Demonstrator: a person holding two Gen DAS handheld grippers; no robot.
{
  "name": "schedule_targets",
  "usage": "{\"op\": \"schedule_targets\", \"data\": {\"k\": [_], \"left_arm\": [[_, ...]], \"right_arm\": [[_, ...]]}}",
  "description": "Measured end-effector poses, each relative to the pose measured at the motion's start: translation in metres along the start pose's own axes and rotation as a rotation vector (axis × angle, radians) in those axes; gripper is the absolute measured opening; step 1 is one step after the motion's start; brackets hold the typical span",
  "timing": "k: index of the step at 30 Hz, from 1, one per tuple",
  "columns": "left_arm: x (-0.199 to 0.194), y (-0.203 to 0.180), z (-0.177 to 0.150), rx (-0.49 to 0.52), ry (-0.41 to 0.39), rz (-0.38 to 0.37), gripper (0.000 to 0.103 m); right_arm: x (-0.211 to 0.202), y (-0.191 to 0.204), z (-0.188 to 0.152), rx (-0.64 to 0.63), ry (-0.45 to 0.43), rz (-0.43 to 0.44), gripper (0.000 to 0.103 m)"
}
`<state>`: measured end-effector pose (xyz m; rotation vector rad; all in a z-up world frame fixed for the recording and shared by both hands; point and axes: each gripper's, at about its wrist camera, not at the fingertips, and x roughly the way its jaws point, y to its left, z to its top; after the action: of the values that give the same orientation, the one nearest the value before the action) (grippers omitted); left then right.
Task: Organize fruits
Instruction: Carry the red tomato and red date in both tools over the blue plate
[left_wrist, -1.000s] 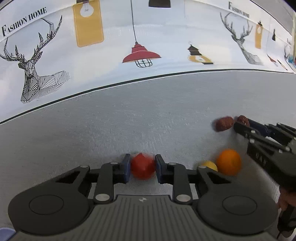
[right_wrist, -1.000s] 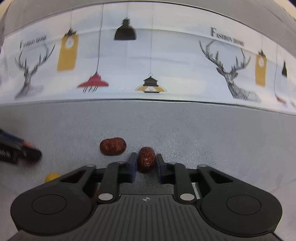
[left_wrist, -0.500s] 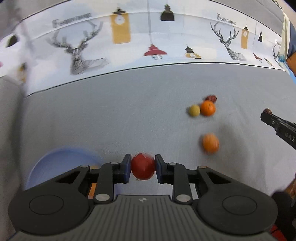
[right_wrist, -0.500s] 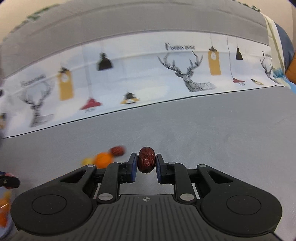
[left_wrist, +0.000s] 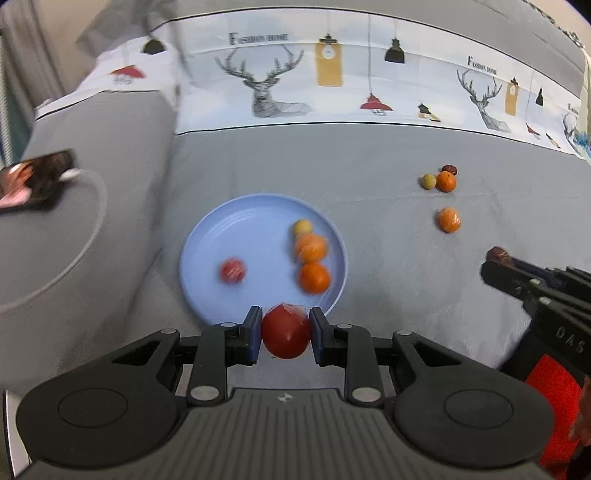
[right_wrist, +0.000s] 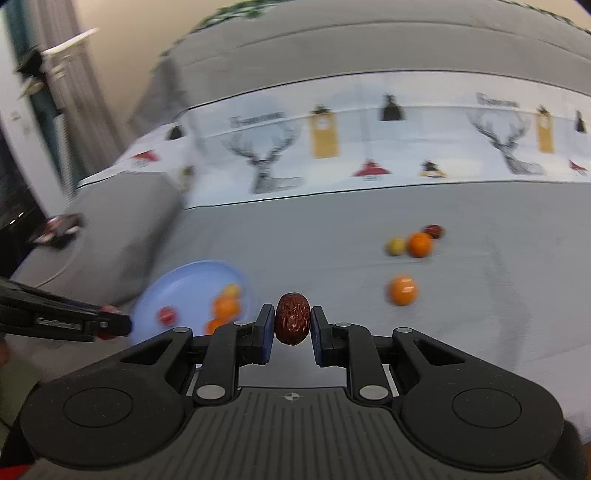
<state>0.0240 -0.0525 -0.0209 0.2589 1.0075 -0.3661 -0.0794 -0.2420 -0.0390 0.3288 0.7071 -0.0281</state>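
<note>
Grey sofa seat (left_wrist: 388, 155) w/ deer-and-lamp print cloth (left_wrist: 332, 85) along the back. My left gripper (left_wrist: 285, 334) is clamped on a red tomato (left_wrist: 285, 336), hanging just over the near rim of the blue plate (left_wrist: 207, 251). My right gripper (right_wrist: 291, 326) is clenched on a wrinkly dark red date (right_wrist: 292, 324), up above the seat, plate off to its left in that view.

On the plate: small red fruit (left_wrist: 232, 270) on the left side, two oranges (left_wrist: 313, 277) touching each other on the right, small yellow fruit (left_wrist: 303, 226) just behind them, all blurred. Loose on the seat, well apart from the plate: one orange (left_wrist: 449, 219) alone, further back a cluster of orange (left_wrist: 446, 181), yellowish fruit (left_wrist: 429, 181) and a dark date (left_wrist: 450, 169), touching or nearly so.

Phone (left_wrist: 35, 181) w/ white cable (left_wrist: 92, 206) lies on the sofa arm left of plate. Nothing sits btwn the tomato and the plate
</note>
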Motion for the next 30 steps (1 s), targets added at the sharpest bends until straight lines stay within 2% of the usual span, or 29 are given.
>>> {"op": "schedule_targets", "data": {"k": [9,14,30], "left_arm": [[-0.035,0.023,-0.042,-0.046,-0.041,-0.005,0.03],[-0.041,0.031,-0.054,-0.086,-0.045,-0.021,0.03],[-0.045,0.04,-0.054,-0.111,-0.069,-0.031,0.03]], "right_arm": [[-0.022,0.052,-0.029,-0.109,0.047,0.048,0.022],[-0.032,0.066,-0.031,-0.157,0.036,0.049,0.022],[-0.032,0.072,-0.031,-0.177,0.042,0.031,0.022]]}}
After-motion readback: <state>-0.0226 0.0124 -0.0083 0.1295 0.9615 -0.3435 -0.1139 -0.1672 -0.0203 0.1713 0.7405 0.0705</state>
